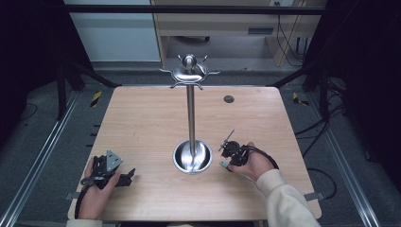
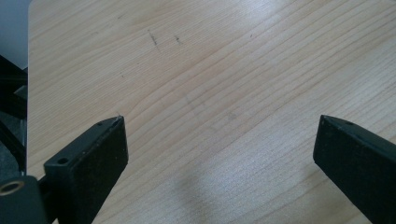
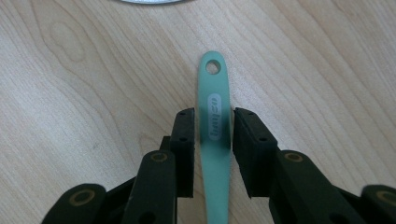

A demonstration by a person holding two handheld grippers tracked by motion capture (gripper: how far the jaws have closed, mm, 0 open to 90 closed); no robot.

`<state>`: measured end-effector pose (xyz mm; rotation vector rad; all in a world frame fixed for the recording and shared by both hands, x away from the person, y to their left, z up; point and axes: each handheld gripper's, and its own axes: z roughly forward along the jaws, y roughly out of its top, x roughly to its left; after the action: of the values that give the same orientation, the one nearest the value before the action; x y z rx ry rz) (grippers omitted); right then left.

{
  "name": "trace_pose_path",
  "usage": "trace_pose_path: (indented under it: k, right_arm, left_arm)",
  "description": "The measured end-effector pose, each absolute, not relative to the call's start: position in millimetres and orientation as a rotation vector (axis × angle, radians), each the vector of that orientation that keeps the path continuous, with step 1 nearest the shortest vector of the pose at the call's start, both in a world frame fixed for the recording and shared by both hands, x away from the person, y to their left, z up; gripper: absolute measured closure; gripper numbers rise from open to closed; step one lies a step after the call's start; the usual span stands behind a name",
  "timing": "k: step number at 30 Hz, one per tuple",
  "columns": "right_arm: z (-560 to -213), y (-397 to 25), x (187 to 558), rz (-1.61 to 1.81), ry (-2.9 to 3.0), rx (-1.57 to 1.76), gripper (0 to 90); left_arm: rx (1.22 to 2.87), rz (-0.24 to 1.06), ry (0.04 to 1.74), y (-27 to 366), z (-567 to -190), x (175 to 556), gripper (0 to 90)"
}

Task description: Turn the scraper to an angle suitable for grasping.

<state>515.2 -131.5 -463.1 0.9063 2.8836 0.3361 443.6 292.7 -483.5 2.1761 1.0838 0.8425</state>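
— What have you got in hand?

— A mint-green handle (image 3: 214, 116), flat and slim, with a round hole near its far end and a small grey oval label below that. My right tongs (image 3: 213, 135) are clamped on it, one black jaw pressed to each side, just short of the label's lower end. The handle's tip (image 1: 223, 164) pokes out low over the bench (image 1: 142, 123), pointing toward the steel stand's round base (image 1: 192, 156), near it but not touching. I can't tell what's on the handle's other end; my hand covers it.

— And the stand itself?

— It's a polished pole (image 1: 190, 113) rising from that dish-shaped base in the middle of the bench, topped with a ball and a ring of little hooks (image 1: 189, 72).

— Your other side?

— My left tongs (image 2: 219, 135) are spread wide apart, holding nothing, with bare wood grain between the jaws. They rest low at the bench's near left corner, well apart from the stand.
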Motion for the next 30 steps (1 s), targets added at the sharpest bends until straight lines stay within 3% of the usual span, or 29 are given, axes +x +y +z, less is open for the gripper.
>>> trace_pose_path:
  k: [30]
  right_arm:
    - [-466.3, -133.0, 515.2, 0.325, 2.907, 0.903, 74.1]
  left_arm:
    - [2.193, 0.827, 1.074, 291.6, -484.2, 443.4, 2.9]
